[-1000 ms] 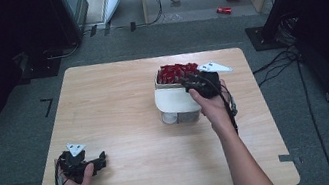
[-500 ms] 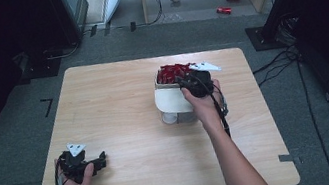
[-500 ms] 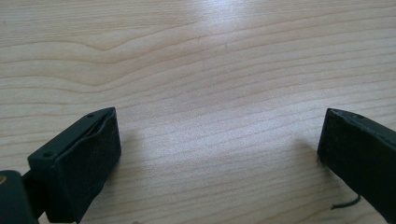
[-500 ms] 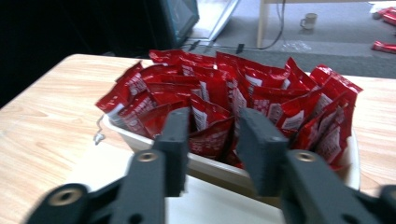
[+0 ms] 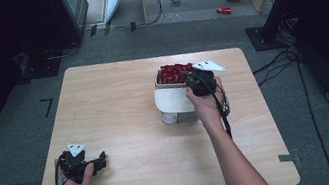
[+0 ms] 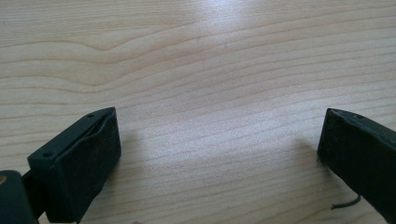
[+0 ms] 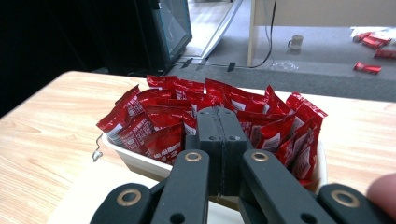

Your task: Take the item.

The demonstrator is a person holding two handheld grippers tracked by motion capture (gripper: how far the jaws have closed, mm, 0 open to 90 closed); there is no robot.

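Red sachets [image 7: 196,112] fill the white tray [image 5: 169,99]; the right gripper [image 7: 219,128], jaws just closed empty, hangs above to pick; left gripper [image 6: 219,154] rests open on the counter [image 5: 119,105].

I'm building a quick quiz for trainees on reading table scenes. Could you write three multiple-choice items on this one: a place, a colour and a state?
1. Where does the left hand-held gripper rest?
A. on the table's near left corner
B. inside the box
C. on the floor

2. What colour are the packets in the white box?
A. blue
B. red
C. yellow

3. How do the right hand-held gripper's jaws stand?
A. wide apart
B. closed together
C. clamped round a mug

Key:
1 A, the high view shows it on the wooden table, near the left front corner.
2 B, the right gripper view shows glossy red packets crowding the box.
3 B, the right gripper view shows the two black jaws meeting with no gap, just in front of the packets; they have just been closing, and I cannot tell whether a packet is pinched.
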